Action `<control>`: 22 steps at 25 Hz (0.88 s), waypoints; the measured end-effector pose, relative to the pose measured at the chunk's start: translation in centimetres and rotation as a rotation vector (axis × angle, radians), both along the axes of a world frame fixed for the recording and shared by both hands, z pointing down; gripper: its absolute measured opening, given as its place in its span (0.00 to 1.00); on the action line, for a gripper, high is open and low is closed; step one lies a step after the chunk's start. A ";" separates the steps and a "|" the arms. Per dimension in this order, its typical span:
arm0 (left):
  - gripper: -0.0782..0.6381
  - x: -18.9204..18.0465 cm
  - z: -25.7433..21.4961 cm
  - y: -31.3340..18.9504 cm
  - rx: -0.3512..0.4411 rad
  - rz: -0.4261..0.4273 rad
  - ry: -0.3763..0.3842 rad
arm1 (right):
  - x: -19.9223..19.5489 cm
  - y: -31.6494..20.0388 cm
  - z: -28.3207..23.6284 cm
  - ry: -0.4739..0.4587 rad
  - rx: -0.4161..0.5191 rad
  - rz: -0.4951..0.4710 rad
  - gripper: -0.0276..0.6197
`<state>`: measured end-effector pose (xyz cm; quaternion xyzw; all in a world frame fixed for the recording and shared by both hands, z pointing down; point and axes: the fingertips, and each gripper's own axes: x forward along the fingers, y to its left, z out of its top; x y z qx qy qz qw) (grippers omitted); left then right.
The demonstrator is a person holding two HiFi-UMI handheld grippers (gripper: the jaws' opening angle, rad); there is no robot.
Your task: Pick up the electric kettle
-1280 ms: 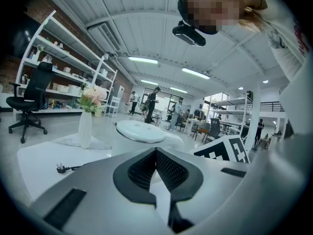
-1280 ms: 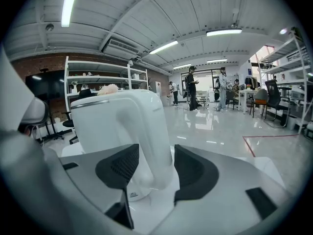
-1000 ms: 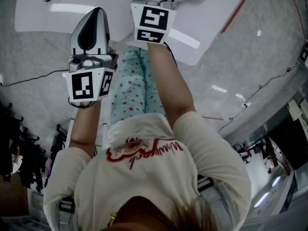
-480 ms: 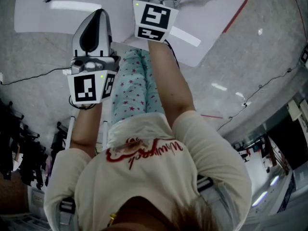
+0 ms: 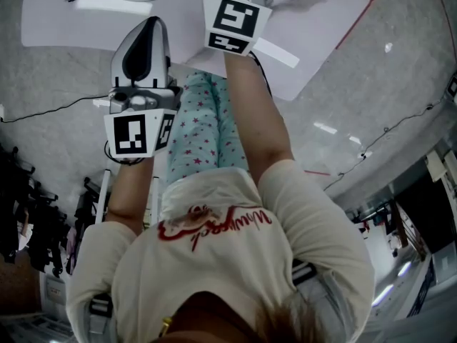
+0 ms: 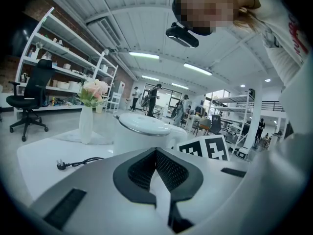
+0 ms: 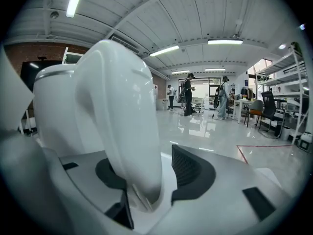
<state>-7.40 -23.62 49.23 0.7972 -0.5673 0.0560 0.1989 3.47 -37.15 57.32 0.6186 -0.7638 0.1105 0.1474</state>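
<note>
One electric kettle (image 7: 63, 111) stands on the table (image 6: 39, 155). Its one handle (image 7: 122, 126) sits between the right gripper's (image 7: 151, 177) jaws, which are apart. The left gripper (image 6: 156, 173) has its jaws together and holds nothing.

Open tabletop (image 6: 36, 155) beside the kettle (image 6: 142, 133), only a vase (image 6: 86, 126) and a loose plug cord (image 6: 60, 165) there

Bright, even indoor light falls from long ceiling tubes (image 7: 166, 49), which glare as white streaks on the glossy floor (image 5: 325, 129) and toward the left edge of the white tabletop (image 5: 50, 20); shadows are faint. All three fisheye views bend hard at their edges, and both gripper views darken to black at the corners. In the right gripper view the electric kettle (image 7: 122, 121) looms near and soft, while the background is sharp.
</note>
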 end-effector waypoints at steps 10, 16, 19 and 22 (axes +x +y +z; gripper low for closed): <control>0.11 0.3 0.6 0.8 -0.027 0.017 0.005 | -0.6 -1.5 -0.1 -0.003 0.046 -0.054 0.30; 0.11 0.3 0.8 1.4 -0.034 0.017 0.004 | -1.3 -1.8 -0.2 0.037 0.061 -0.081 0.14; 0.11 0.1 1.0 1.8 -0.035 0.014 0.001 | -1.4 -1.8 -0.2 0.060 0.067 -0.103 0.13; 0.11 0.3 1.0 2.0 -0.036 0.014 0.002 | -1.4 -1.8 -0.3 0.085 0.076 -0.118 0.11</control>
